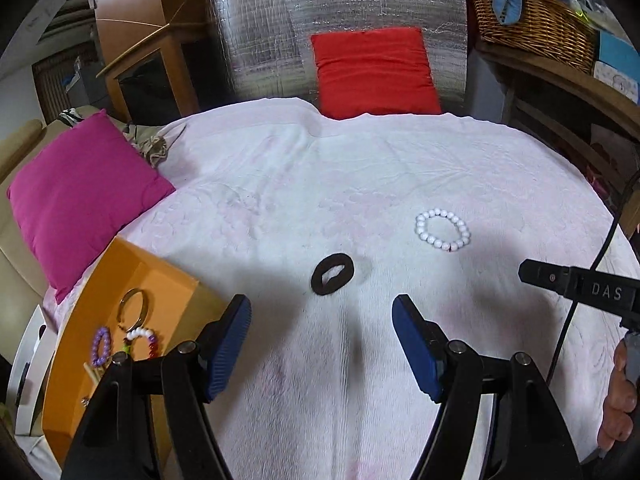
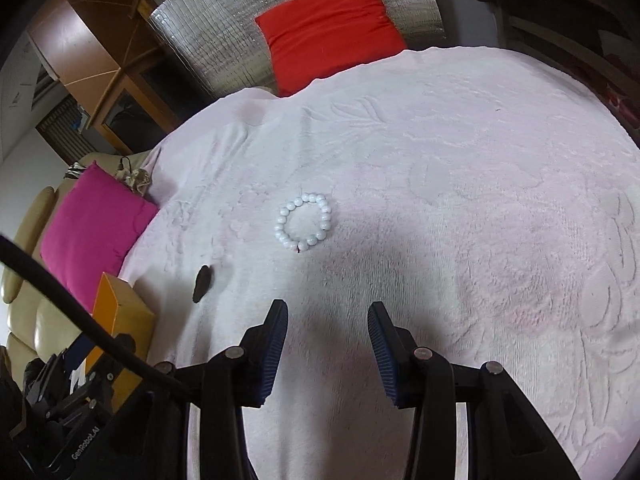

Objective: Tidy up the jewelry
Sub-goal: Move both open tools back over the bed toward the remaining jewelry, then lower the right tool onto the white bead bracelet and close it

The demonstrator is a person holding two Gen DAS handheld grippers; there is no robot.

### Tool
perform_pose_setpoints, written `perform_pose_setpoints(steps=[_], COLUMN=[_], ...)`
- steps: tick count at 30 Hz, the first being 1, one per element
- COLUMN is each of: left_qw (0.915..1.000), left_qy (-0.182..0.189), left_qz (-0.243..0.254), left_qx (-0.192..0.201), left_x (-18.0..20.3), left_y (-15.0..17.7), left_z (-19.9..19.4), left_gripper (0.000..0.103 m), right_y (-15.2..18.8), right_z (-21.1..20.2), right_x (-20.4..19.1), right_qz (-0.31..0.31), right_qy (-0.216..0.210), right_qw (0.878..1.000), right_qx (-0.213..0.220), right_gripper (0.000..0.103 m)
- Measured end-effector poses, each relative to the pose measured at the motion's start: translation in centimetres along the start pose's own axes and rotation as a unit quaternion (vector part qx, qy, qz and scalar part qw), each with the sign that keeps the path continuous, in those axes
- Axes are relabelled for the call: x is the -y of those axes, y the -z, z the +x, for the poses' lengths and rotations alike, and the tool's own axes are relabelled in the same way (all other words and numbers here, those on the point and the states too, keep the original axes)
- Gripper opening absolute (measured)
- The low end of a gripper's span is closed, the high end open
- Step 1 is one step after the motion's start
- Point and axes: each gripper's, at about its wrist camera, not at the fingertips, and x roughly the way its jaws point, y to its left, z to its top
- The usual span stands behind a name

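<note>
A white bead bracelet (image 1: 443, 231) (image 2: 304, 222) lies flat on the pale pink bedspread (image 1: 280, 184) (image 2: 460, 180). A black fabric ring (image 1: 331, 273) (image 2: 202, 278) lies nearer the orange box (image 1: 132, 280) (image 2: 120, 304). In that box rest a gold bangle (image 1: 134, 309), a purple bead bracelet (image 1: 101, 346) and a white and red bead bracelet (image 1: 143, 340). My left gripper (image 1: 322, 316) is open just short of the black ring, nothing between its fingers. My right gripper (image 2: 328, 318) is open and empty, a little way short of the white bracelet.
A magenta cushion (image 1: 80, 196) (image 2: 92, 228) lies at the bed's left edge, a red cushion (image 1: 374, 70) (image 2: 332, 24) at the far end against a silver foil panel (image 1: 340, 12). A wicker basket (image 1: 532, 24) sits on a shelf at the right. A hand (image 1: 620, 400) holds the right gripper's body.
</note>
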Motion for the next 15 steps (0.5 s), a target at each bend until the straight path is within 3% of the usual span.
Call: perform_pose_setpoints(steps=[15], left_qw=[0.9995], left_qy=[0.004], left_qz=[-0.010], left_qx=[-0.029], left_x=[-0.5], left_y=[0.1], left_z=[5.0], left_gripper=[0.074], right_y=[-0.6], right_z=[3.2], right_x=[-1.8], right_qz=[-0.004], right_qy=[-0.001], right_qw=[1.000], right_qx=[-0.019], right_gripper=[0.046])
